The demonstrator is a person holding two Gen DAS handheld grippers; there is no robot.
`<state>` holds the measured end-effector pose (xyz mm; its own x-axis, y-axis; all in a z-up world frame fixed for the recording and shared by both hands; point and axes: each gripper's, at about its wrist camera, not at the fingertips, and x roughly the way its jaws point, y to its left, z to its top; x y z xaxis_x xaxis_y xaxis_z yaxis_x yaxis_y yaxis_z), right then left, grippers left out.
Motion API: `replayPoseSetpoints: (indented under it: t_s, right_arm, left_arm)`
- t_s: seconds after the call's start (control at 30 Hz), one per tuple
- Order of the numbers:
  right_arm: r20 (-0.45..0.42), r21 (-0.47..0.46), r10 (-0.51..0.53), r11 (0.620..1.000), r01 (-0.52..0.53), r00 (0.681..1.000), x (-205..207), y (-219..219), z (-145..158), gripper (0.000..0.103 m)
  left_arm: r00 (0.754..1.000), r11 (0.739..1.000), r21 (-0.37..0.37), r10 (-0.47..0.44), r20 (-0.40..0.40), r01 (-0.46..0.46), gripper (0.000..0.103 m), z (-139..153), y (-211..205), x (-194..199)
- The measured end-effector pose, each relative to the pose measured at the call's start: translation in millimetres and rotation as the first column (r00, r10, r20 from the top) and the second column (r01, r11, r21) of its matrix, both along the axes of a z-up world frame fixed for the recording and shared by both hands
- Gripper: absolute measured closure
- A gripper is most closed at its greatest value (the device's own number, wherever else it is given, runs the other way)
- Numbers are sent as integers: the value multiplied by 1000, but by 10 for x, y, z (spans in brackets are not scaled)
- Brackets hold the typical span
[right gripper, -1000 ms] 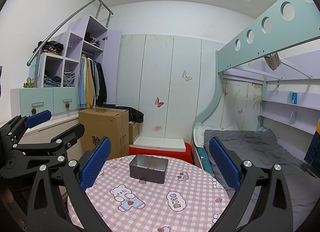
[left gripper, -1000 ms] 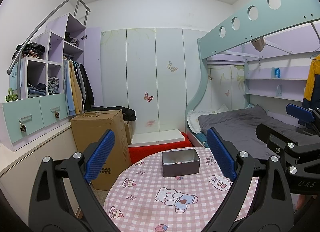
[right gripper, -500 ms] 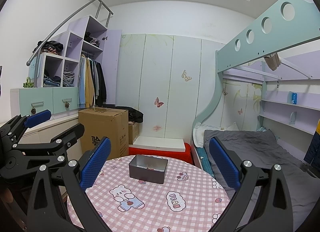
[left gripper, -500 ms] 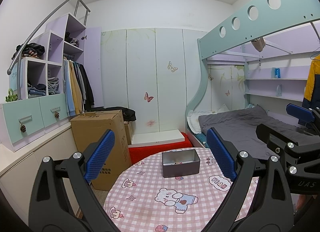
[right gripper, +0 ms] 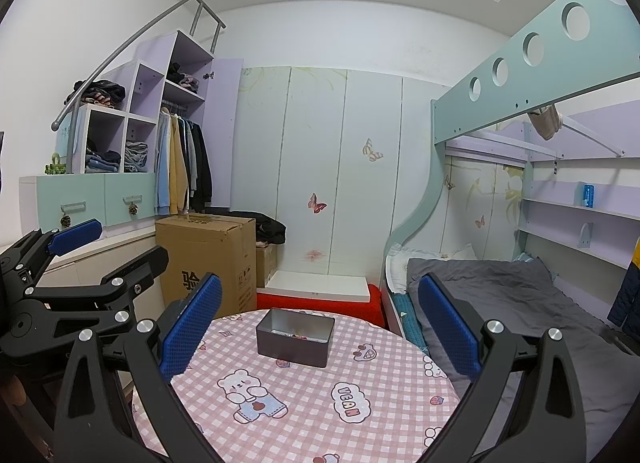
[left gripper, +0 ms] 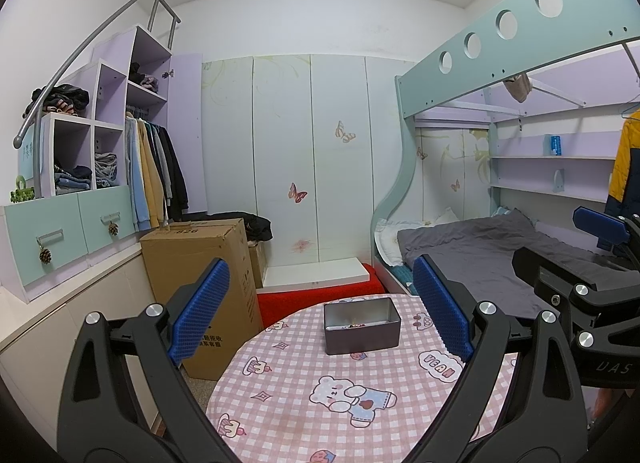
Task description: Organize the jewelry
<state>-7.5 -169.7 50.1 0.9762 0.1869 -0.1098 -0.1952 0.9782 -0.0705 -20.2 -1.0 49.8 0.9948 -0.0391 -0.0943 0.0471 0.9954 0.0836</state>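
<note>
Lying crosswise on the table (left gripper: 304, 395), the tin (left gripper: 361, 326) faces upward.

"VEAN" is printed in a cloud motif on the pink checked tablecloth (right gripper: 384, 379), at four o'clock from the bear. "UAS" is embossed on the right gripper (left gripper: 612, 368).

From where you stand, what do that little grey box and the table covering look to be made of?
The grey box looks like metal, probably tin: thin walls and a dull sheen inside. The checked tablecloth looks like smooth printed fabric or perhaps wipeable plastic; its flat, faintly glossy surface leaves that open.
</note>
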Motion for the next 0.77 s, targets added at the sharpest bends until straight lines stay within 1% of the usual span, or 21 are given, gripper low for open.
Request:
replayPoseSetpoints:
  t_s: [0.27, 0.47, 0.57, 0.77]
  right_arm:
    - [-10, 2, -1, 1000, 1, 1000, 66, -19, -22, 8]
    - [-34, 5, -6, 1000, 6, 999, 156, -24, -88, 8]
    - [-52, 7, -8, 1000, 9, 999, 225, -32, -130, 8]
    - [-103, 11, -10, 1000, 11, 995, 414, -68, -251, 8]
  left_arm:
    - [1000, 1000, 0, -1, -7, 1, 12, -30, 15, 29]
    - [1000, 1000, 5, 3, -27, -3, 12, -84, 3, 135]
    - [999, 1000, 9, 4, -46, -4, 11, -118, -2, 221]
    - [994, 1000, 17, 4, -113, -2, 11, -252, -17, 449]
